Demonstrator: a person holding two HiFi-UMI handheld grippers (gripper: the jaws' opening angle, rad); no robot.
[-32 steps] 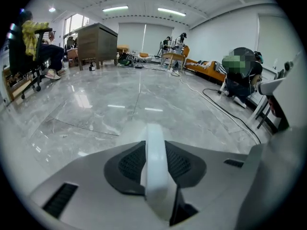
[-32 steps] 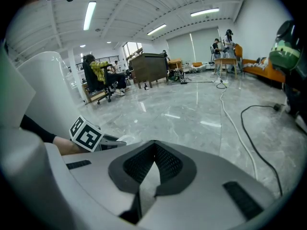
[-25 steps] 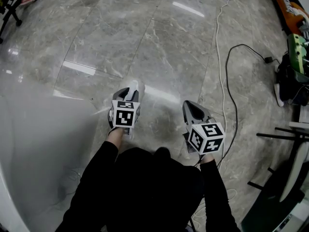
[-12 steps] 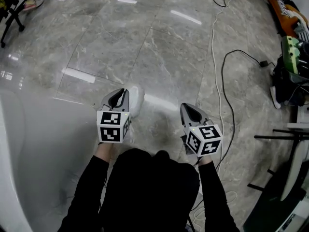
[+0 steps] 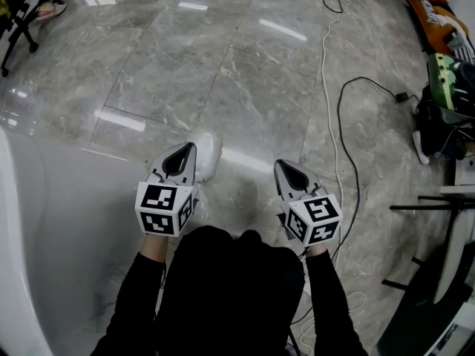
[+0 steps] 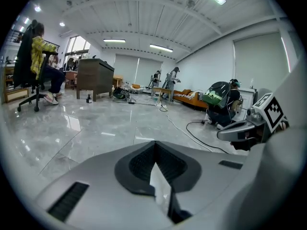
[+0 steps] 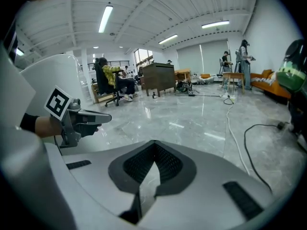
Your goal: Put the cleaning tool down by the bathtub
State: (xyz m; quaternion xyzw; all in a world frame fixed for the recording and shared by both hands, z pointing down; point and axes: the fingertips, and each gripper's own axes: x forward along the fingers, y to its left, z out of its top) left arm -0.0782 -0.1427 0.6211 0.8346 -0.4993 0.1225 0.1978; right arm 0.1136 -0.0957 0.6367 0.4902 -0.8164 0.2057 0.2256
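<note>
your left tool (image 5: 188, 148) is pinched narrow: in the left gripper view its two dark pads meet at the tip, they have just been closing, and nothing sits between them. your right tool (image 5: 281, 165) looks the same in the right gripper view, pads together and empty. both tools tilt a little downward in front of you, side by side and apart, each with its marker cube at the back, the left cube (image 5: 162, 208) and the right cube (image 5: 315, 219), and your black sleeves run down behind them.

the cleaning tool (image 5: 210, 154), a white rounded thing, lies on the floor just past the tip of your left tool and a little to its right; in the head view the tool partly covers it, and neither tool holds it. it rests near the foot of the bathtub (image 5: 11, 236), whose pale curved side fills the left of the head view; you cannot tell from here whether the two touch.

the grey marble floor (image 5: 245, 73) is glossy with light streaks. a white cable (image 5: 325, 73) and a black cable (image 5: 350, 147) run across it to your right, towards a green bag (image 5: 451, 73). further off in the left gripper view, a person in a yellow top (image 6: 41, 51) sits on an office chair beside a dark wooden cabinet (image 6: 95, 78).
</note>
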